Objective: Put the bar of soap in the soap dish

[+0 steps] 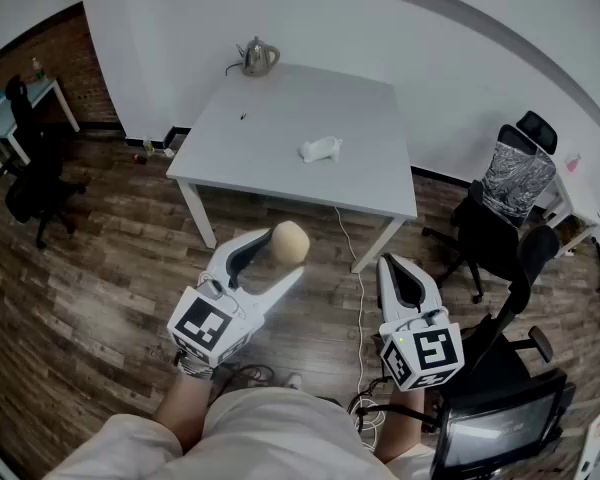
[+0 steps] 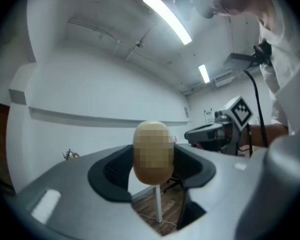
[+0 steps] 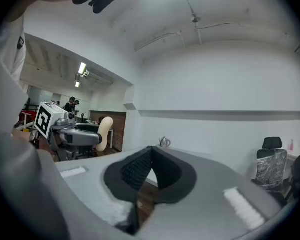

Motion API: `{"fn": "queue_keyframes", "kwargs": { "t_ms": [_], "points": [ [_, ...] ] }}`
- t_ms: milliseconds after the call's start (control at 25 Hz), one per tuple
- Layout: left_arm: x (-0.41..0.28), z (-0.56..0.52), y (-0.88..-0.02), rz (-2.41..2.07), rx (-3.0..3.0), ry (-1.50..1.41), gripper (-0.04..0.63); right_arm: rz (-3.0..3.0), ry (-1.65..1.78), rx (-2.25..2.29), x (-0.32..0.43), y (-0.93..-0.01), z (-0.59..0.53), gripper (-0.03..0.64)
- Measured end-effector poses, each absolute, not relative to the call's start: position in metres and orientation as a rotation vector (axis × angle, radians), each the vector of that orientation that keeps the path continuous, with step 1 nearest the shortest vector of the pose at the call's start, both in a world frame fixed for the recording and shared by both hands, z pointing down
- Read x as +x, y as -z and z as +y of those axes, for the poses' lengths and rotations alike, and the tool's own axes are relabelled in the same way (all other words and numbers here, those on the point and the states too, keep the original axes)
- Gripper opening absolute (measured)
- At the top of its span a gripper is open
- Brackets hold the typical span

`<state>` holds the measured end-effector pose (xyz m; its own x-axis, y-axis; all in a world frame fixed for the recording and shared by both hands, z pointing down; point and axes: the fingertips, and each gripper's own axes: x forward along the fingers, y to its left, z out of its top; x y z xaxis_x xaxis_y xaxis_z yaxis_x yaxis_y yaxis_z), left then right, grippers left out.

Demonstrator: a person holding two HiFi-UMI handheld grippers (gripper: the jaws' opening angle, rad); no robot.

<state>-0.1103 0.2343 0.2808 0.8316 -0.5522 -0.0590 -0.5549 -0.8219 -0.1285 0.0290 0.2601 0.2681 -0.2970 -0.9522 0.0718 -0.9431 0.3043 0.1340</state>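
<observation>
The left claw (image 1: 285,254) grips the bar of soap (image 1: 291,241), a tan oval bar, with its jaws standing well apart and a dark pad pressing on each broad side. In the left gripper view the bar stands upright at the jaw tips, its rounded top rising above them. This claw is held level in the air over the wooden floor (image 1: 100,268), in front of the near edge of the white surface (image 1: 300,98), so the soap hangs short of that edge and well apart from the white soap dish (image 1: 320,149). The dish lies on the surface right of its middle, closer to the near edge than to the far one; its shape is too small to make out. A metal kettle (image 1: 258,56) stands at the far left corner of the surface, and a tiny dark speck (image 1: 243,117) lies near the left edge. The right claw (image 1: 390,262) is also held level, beside the near right corner of the surface, with its jaws closed tip to tip and nothing between them. A thin cable (image 1: 358,268) trails over the floor from under the surface toward the person. Black office chairs (image 1: 500,218) stand to the right of the surface, and a dark monitor (image 1: 495,433) sits at the lower right.
</observation>
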Motion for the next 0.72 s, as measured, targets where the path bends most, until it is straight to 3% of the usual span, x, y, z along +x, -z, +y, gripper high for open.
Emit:
{"fn": "queue_keyframes", "kwargs": {
  "t_ms": [720],
  "points": [
    [-0.119,0.23,-0.289,0.882,-2.889,-0.003,0.273,-2.428,0.052,1.784,0.02,-0.278,0.251,0.003]
  ]
}}
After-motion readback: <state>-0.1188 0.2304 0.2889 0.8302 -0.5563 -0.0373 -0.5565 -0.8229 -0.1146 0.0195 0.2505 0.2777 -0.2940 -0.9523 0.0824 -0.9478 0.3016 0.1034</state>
